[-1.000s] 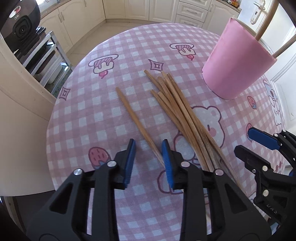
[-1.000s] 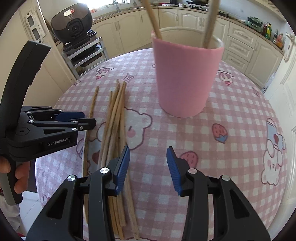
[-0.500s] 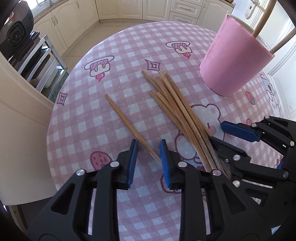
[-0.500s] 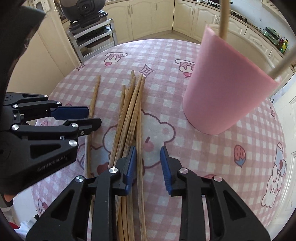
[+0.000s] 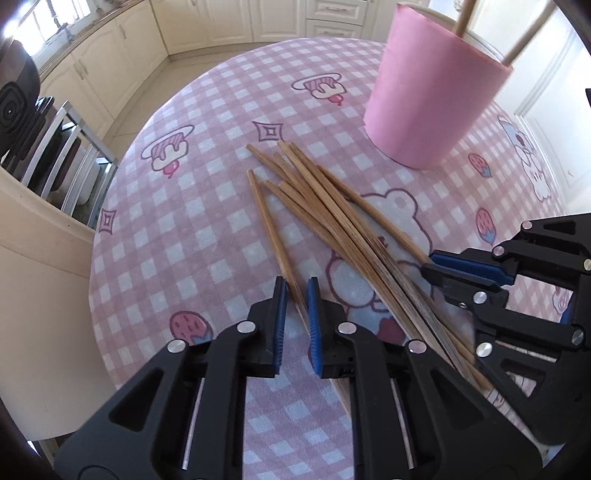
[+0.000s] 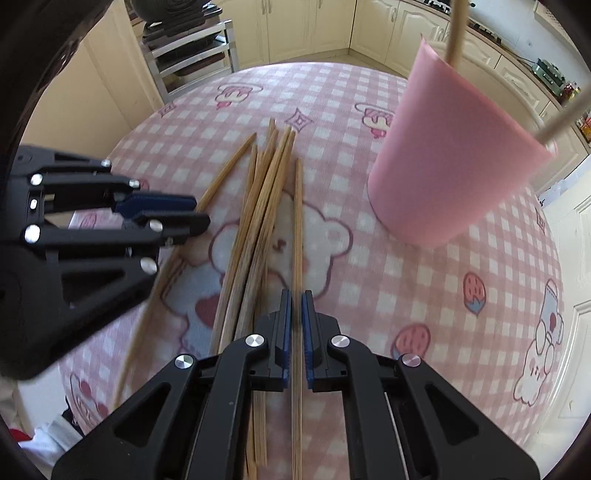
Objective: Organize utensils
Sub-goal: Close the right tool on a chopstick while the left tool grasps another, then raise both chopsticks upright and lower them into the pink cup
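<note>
While the left claw [image 5: 294,295] closes on 1 stray chopstick [image 5: 269,229] at the left of the checked surface [image 5: 177,229], the chopstick bundle [image 5: 332,221] lies centrally; the right claw [image 6: 295,310] clamps 1 chopstick [image 6: 297,221] beside it, near the pink cup [image 6: 454,162] holding 2 more.

We see our right tongs [image 6: 294,310] nearly closed around one single chopstick [image 6: 297,229], which lies just right of the chopstick bundle [image 6: 258,221] on the surface [image 6: 424,295]. Our left tongs [image 6: 192,212] are at the left, their tips against another chopstick [image 6: 225,166]. The pink cup [image 6: 454,166] stands at the right with two sticks [image 6: 456,26] inside.
</note>
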`<state>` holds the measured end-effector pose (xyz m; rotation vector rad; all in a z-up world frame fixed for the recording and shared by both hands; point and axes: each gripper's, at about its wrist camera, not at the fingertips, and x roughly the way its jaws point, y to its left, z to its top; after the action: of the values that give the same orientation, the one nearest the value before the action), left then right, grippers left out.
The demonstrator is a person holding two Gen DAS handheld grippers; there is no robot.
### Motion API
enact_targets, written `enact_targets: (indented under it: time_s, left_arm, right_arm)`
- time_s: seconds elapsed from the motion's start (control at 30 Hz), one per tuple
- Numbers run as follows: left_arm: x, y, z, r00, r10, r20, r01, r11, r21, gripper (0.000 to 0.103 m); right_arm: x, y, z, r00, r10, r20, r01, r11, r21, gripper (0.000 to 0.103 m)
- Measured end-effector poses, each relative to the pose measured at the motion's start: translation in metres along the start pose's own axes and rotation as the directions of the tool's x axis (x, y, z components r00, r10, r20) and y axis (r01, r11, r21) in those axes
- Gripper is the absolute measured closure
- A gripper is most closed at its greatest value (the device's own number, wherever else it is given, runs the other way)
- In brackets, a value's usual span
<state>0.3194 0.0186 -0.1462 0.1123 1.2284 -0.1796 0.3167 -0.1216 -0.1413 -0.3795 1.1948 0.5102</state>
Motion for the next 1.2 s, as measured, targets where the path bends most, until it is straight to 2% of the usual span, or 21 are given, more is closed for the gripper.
enact_targets:
  time_s: [0.1,0.23,0.53,0.7,0.9,1.1,1.2]
  left_arm:
    - [-0.002,-0.002,-0.004,1.000,-0.001,-0.007,0.001,1.000,0.016,0.092]
    - [-0.001,-0.004,-0.002,1.000,-0.001,-0.025,0.001,1.000,-0.004,0.091]
    - [0.003,-0.008,0.007,0.998,0.014,-0.058,-0.015,1.000,-0.010,0.091]
    - [0.003,-0.008,0.013,0.999,0.003,-0.035,-0.004,1.000,-0.026,0.091]
    - [-0.030,-0.010,0.009,0.996,-0.049,0.071,0.050,0.998,-0.022,0.094]
    - [-0.087,-0.026,0.001,0.973,-0.068,0.218,0.064,0.998,0.027,0.097]
    - [-0.109,-0.037,-0.004,0.961,-0.078,0.264,0.067,0.996,0.051,0.097]
  right_arm:
    - [-0.004,-0.003,-0.010,0.999,0.004,-0.033,-0.005,1.000,-0.004,0.098]
    - [-0.005,-0.008,-0.013,1.000,-0.005,-0.030,0.006,1.000,0.020,0.098]
    - [0.001,-0.014,0.006,1.000,0.000,-0.014,0.000,0.999,0.046,0.098]
    - [0.003,-0.008,0.013,1.000,-0.019,0.013,0.018,0.999,0.035,0.099]
    - [-0.033,-0.009,0.005,0.994,-0.020,0.111,0.015,0.999,0.045,0.098]
    - [-0.084,-0.005,-0.003,0.974,-0.024,0.227,0.015,0.999,0.043,0.099]
    - [-0.105,-0.004,-0.009,0.962,-0.030,0.271,0.020,0.999,0.038,0.099]
